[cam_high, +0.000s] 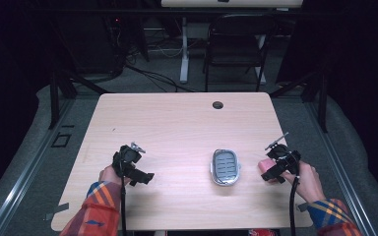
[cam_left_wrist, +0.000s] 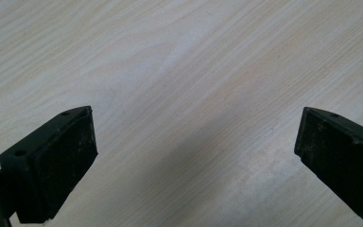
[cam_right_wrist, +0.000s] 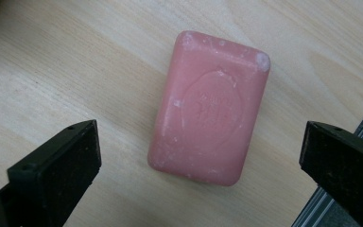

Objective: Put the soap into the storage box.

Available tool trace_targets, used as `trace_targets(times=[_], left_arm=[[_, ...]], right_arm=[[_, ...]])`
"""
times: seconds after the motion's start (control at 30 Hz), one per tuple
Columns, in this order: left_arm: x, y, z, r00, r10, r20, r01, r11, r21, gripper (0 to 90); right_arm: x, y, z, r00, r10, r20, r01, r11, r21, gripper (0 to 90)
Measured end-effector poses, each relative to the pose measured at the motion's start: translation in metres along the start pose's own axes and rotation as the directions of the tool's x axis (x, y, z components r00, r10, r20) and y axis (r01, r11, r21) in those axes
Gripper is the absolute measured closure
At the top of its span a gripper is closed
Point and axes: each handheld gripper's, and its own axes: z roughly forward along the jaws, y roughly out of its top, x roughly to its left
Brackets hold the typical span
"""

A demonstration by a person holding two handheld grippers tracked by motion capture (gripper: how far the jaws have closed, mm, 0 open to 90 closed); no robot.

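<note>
Your right gripper [cam_right_wrist: 201,165] hovers wide open over the pink soap [cam_right_wrist: 209,106], flat on the table [cam_high: 177,123] near its right edge. Next: drop and close across it. Left gripper [cam_left_wrist: 196,156] open, empty (soap dish [cam_high: 225,167] waits mid-table).

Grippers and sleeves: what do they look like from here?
Both the left gripper and the right gripper are black, each with two flat blocky jaws whose inner pads look scuffed. A black cable trails from each. A grey plate sits on top of the left one. The sleeves are orange-and-blue plaid.
</note>
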Motion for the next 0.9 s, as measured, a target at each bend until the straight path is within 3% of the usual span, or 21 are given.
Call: trace_targets(times=[0.13, 0.3, 0.33, 0.43, 0.47, 0.5, 0.53, 0.57, 0.6, 0.67, 0.7, 0.73, 0.77, 0.8, 0.83, 0.9], left_arm=[[0.000, 0.001, 0.001, 1.0000, 0.007, 0.006, -0.007, 1.0000, -0.001, 0.0], [0.000, 0.003, 0.002, 0.9999, 0.010, 0.010, -0.010, 0.9999, 0.002, 0.0], [-0.001, 0.003, 0.003, 0.9999, 0.011, 0.010, -0.011, 0.9999, 0.001, 0.0], [-0.001, 0.003, 0.002, 0.9999, 0.012, 0.008, -0.012, 0.9999, -0.002, 0.0], [-0.001, 0.003, 0.002, 0.9999, 0.012, 0.009, -0.012, 0.9999, 0.000, 0.0], [-0.001, 0.003, 0.002, 0.9999, 0.013, 0.010, -0.013, 0.9999, 0.006, 0.0], [-0.001, 0.003, 0.002, 0.9999, 0.013, 0.010, -0.013, 0.9999, 0.006, 0.0], [-0.001, 0.003, 0.003, 0.9999, 0.012, 0.011, -0.012, 0.9999, 0.008, 0.0], [-0.001, 0.003, 0.003, 0.9999, 0.012, 0.010, -0.012, 0.9999, 0.008, 0.0], [-0.001, 0.003, 0.003, 0.9999, 0.011, 0.010, -0.012, 0.9999, 0.007, 0.0], [0.000, 0.003, 0.003, 0.9999, 0.012, 0.012, -0.012, 0.9999, 0.005, 0.0], [0.000, 0.003, 0.003, 0.9999, 0.009, 0.012, -0.009, 1.0000, 0.002, 0.0], [0.000, 0.003, 0.003, 0.9999, 0.006, 0.012, -0.006, 1.0000, 0.005, 0.0], [0.000, 0.003, 0.003, 0.9999, 0.004, 0.011, -0.004, 1.0000, 0.006, 0.0], [0.000, 0.004, 0.004, 0.9999, 0.005, 0.010, -0.005, 1.0000, 0.006, 0.0], [-0.001, 0.005, 0.004, 0.9999, 0.011, 0.012, -0.011, 0.9999, 0.004, 0.0]], right_arm=[[-0.001, 0.003, 0.003, 0.9994, 0.034, -0.008, -0.034, 0.9992, -0.023, 0.0], [-0.004, 0.009, 0.005, 0.9984, 0.051, -0.023, -0.051, 0.9987, -0.005, 0.0], [-0.005, 0.011, 0.004, 0.9990, 0.037, -0.023, -0.037, 0.9992, 0.017, 0.0], [-0.006, 0.013, 0.006, 0.9980, 0.052, -0.036, -0.051, 0.9984, 0.025, 0.0], [-0.008, 0.015, 0.005, 0.9989, 0.036, -0.029, -0.034, 0.9980, 0.054, 0.0], [-0.007, 0.014, 0.010, 0.9964, 0.077, -0.035, -0.076, 0.9965, 0.036, 0.0], [-0.007, 0.014, 0.010, 0.9964, 0.077, -0.035, -0.076, 0.9965, 0.036, 0.0], [-0.010, 0.017, 0.007, 0.9990, 0.033, -0.031, -0.030, 0.9949, 0.096, 0.0], [-0.008, 0.016, 0.011, 0.9960, 0.081, -0.037, -0.079, 0.9952, 0.057, 0.0], [-0.009, 0.019, 0.012, 0.9963, 0.079, -0.034, -0.076, 0.9943, 0.075, 0.0], [-0.014, 0.027, 0.007, 0.9995, -0.016, -0.028, 0.021, 0.9820, 0.188, 0.0], [-0.014, 0.027, 0.007, 0.9995, -0.016, -0.028, 0.021, 0.9820, 0.188, 0.0], [-0.011, 0.024, 0.012, 0.9981, 0.045, -0.042, -0.040, 0.9910, 0.128, 0.0], [-0.007, 0.021, 0.019, 0.9905, 0.120, -0.066, -0.117, 0.9919, 0.049, 0.0], [-0.009, 0.024, 0.016, 0.9950, 0.090, -0.044, -0.085, 0.9919, 0.095, 0.0], [-0.012, 0.026, 0.017, 0.9945, 0.092, -0.050, -0.085, 0.9880, 0.129, 0.0]])
